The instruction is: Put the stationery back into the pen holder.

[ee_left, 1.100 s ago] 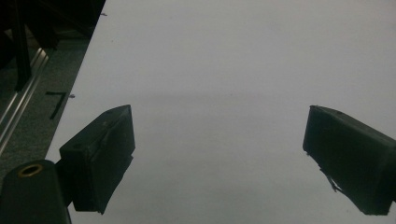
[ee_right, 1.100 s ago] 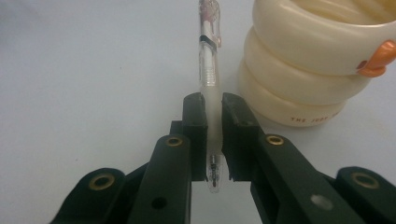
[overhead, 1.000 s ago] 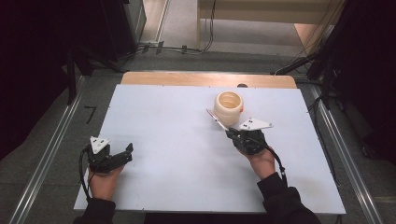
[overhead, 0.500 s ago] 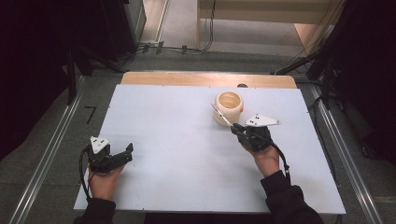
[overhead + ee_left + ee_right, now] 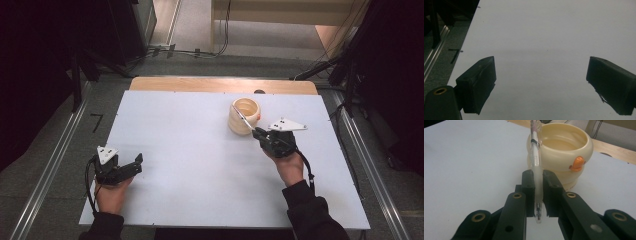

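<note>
One pen (image 5: 535, 160) is clamped between the jaws of the right gripper (image 5: 538, 182), its far end leaning over one cream cup (image 5: 564, 152) on the white table (image 5: 190, 150). The left gripper (image 5: 541, 82) rests apart with jaws spread, holding nothing.

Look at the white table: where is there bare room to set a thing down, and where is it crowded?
The widest free patch is the table's middle, between the left gripper and the right gripper. The far left part, from the cup across to the left edge, is bare too. It is crowded only at the far right, where the right gripper holds a pen up against the cup.
</note>
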Demonstrator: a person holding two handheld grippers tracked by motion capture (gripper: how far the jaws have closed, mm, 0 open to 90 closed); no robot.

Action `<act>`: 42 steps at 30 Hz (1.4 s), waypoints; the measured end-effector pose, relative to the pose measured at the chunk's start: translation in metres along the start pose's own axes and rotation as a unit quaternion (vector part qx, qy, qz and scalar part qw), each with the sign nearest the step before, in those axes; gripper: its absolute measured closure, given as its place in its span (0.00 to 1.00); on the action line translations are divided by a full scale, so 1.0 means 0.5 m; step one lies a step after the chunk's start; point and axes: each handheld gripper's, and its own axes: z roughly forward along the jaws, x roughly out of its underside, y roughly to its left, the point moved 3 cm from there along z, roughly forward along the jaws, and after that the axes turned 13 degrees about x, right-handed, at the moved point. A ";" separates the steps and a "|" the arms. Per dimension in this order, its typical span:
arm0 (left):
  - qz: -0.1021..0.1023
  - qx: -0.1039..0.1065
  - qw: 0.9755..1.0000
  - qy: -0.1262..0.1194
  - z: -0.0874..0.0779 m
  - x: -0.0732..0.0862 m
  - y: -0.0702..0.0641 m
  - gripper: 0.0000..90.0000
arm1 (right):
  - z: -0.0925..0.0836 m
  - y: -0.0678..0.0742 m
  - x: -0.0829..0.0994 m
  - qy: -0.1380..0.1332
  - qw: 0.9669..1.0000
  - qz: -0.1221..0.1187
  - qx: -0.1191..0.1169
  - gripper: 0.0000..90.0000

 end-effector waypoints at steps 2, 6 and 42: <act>0.000 0.001 1.000 0.000 0.000 0.000 0.000 0.11 | 0.002 -0.003 0.000 0.000 1.000 -0.001 0.002 0.87; -0.003 0.000 1.000 -0.003 -0.002 -0.001 0.000 0.11 | 0.005 -0.011 -0.002 0.003 1.000 0.001 0.010 0.87; -0.001 0.001 1.000 -0.004 -0.004 -0.001 0.000 0.11 | 0.024 -0.061 -0.036 0.023 0.999 -0.011 0.045 0.86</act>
